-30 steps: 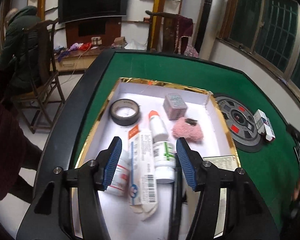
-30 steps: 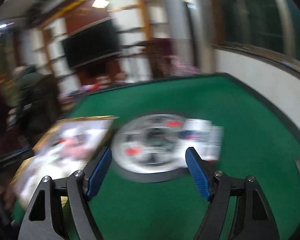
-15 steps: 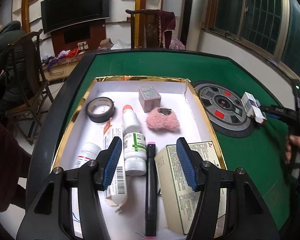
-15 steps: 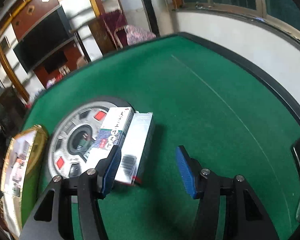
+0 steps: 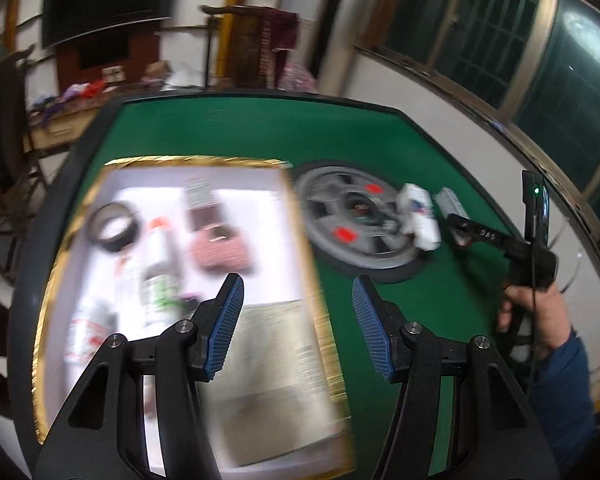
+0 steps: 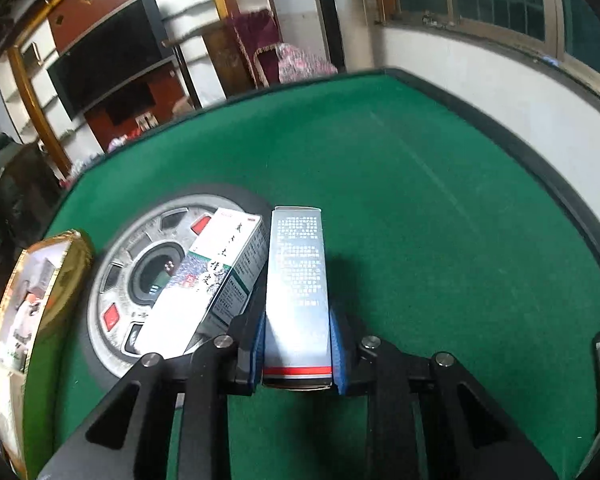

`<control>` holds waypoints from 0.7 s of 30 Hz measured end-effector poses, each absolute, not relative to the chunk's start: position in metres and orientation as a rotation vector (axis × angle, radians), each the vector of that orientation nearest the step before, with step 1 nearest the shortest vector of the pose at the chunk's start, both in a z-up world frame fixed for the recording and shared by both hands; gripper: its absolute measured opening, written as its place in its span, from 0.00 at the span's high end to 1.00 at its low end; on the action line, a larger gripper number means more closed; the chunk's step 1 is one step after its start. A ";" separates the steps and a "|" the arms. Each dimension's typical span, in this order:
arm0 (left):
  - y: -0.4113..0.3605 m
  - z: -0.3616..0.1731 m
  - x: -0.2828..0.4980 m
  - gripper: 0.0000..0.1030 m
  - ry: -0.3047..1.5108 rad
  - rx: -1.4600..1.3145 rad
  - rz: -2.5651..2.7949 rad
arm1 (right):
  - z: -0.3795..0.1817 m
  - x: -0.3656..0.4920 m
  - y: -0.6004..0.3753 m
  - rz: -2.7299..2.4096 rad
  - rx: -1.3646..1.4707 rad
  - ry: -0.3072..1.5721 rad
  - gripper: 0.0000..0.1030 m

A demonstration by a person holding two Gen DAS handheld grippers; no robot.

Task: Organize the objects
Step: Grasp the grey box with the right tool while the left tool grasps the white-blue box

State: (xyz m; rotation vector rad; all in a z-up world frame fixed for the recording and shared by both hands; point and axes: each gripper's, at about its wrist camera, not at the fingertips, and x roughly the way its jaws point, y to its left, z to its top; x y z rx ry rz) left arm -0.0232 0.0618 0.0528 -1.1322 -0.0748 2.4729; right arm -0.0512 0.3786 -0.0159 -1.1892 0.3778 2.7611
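My right claw [image 6: 298, 354] has just been closing and I am now gripping the grey box [image 6: 298, 280] by its near end, blue pads pressing both long sides. The box is lying on the green table [image 6: 420, 208], just beside the white box [image 6: 204, 280] that is resting partly over the round centre dial [image 6: 140, 272]. My left claw [image 5: 298, 326] is hanging released, empty, above the gold-rimmed tray [image 5: 320, 320] edge.
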 end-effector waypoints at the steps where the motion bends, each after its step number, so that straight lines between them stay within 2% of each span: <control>1: 0.077 0.059 -0.025 0.45 -0.044 -1.132 2.463 | -0.011 -0.043 0.382 2.779 -1.160 0.381 0.74; 5: 0.145 0.068 -0.036 0.45 0.082 -1.138 2.401 | -0.002 -0.021 0.401 2.804 -1.073 0.445 0.74; 11: 0.237 0.051 -0.078 0.45 0.188 -1.246 2.302 | 0.000 -0.016 0.423 2.803 -1.030 0.576 0.74; 16: 0.272 0.033 -0.122 0.45 0.202 -1.352 2.292 | 0.002 -0.021 0.423 2.833 -1.040 0.638 0.74; 21: 0.298 0.020 -0.138 0.45 0.312 -1.377 2.263 | 0.006 -0.018 0.426 2.853 -1.032 0.689 0.74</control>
